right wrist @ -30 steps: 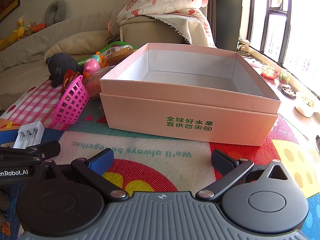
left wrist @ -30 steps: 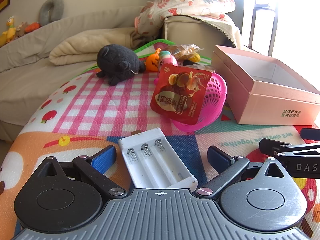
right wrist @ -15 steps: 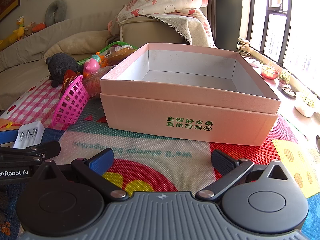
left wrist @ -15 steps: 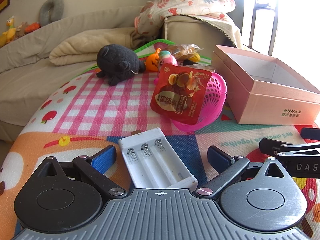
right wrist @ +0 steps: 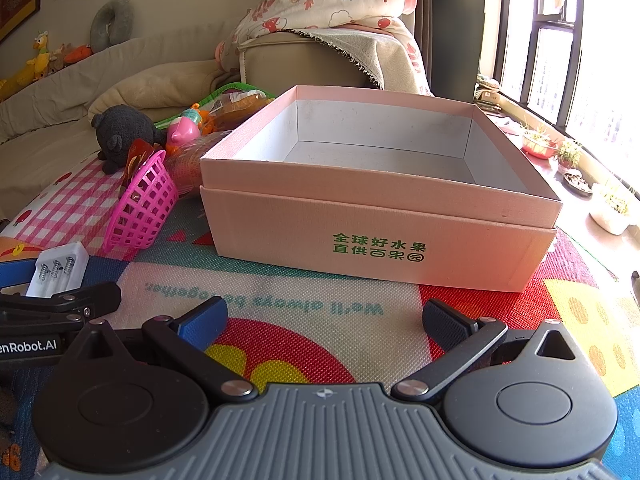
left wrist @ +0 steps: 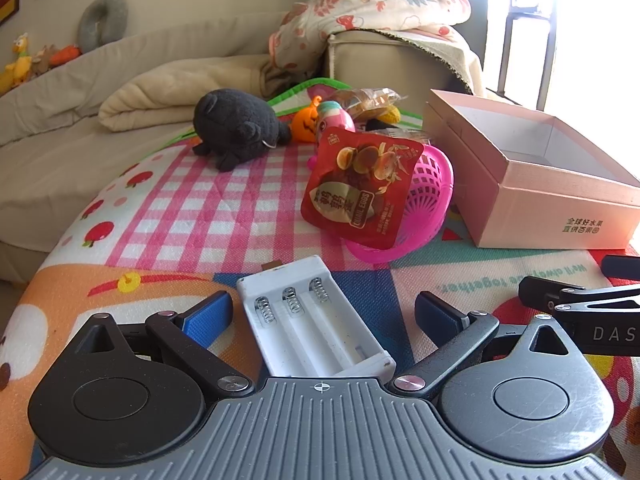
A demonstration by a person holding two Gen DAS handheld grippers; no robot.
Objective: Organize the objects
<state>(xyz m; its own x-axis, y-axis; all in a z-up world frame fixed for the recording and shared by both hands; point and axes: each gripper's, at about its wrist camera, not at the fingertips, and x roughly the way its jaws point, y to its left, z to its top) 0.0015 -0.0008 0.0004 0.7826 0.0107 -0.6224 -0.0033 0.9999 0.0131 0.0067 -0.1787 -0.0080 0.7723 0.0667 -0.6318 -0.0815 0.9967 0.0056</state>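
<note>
Left gripper [left wrist: 323, 314] spread wide, low over the mat [left wrist: 192, 216]. White battery holder [left wrist: 312, 320] lies between its fingers, long axis running slightly left of the gripper's line, touching neither pad as far as can be told. Right gripper [right wrist: 325, 319] also spread, holding nothing; only bare mat between its fingers.

Holder: probably light, rigid thin plastic, smooth walls, open top with three springs at the far end. Best hold looks like across the two long side walls near the middle. Squeezing hard could flex the walls. Smooth plastic may slip if the grip is skewed, so square up first.

Pink box [right wrist: 376, 216] dead ahead of the right gripper, open, inside bare as far as visible. From the left gripper it sits ahead and right.

Room: tipped pink basket [left wrist: 416, 208] with red pouch [left wrist: 360, 184] just ahead of the holder. Black plush [left wrist: 236, 128] further ahead-left. Right gripper close on the left's right side; path to the box crosses over it, so lift clear of the box rim.
</note>
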